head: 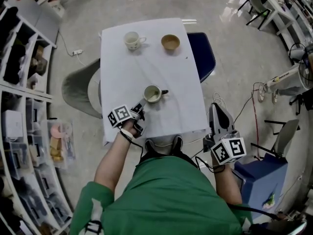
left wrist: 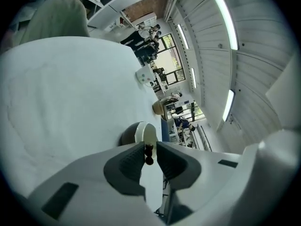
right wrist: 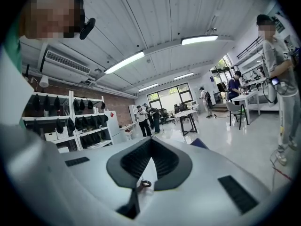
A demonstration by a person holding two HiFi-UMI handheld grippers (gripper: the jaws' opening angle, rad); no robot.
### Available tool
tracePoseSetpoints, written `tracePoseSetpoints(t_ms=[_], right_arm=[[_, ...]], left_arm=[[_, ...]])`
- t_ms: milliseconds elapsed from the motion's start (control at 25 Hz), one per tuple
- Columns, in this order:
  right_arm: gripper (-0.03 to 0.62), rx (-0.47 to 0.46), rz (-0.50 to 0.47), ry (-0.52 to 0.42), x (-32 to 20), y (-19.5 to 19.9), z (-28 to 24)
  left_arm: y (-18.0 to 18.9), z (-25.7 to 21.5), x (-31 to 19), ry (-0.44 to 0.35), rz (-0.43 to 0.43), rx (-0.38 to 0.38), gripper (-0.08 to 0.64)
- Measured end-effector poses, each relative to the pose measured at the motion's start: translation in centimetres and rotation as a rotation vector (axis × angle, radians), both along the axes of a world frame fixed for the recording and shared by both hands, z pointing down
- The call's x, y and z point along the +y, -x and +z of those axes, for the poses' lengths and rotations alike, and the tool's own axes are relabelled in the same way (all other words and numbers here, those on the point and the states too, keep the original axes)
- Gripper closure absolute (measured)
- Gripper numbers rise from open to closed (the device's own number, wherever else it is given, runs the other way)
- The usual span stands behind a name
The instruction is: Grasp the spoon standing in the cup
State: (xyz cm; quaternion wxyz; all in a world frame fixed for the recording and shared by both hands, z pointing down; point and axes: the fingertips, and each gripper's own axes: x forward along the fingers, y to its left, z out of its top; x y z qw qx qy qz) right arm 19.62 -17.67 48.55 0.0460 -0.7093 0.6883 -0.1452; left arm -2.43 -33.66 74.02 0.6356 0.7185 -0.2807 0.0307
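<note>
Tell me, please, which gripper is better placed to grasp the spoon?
Left: the left gripper is closing its fingers with the spoon handle between them; the right gripper hangs off the table.

The left arm stretches forward. The left gripper has its jaws closing, with the spoon handle between them, perhaps not pressed yet. The right gripper hangs at the side, jaws together.

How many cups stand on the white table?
3: a white cup at the far left, a brown cup at the far right, and a third cup nearest the person. None seems hidden.
</note>
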Motion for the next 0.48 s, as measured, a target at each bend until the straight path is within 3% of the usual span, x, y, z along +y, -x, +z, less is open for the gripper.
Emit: tracePoseSetpoints(t_ms=[480], right_arm=[[0.577,-0.014,-0.035,-0.004,-0.5,0.2,0.4]], left_arm=[[0.1,-1.3,0.3,-0.066,0.006,-0.035,0.497]])
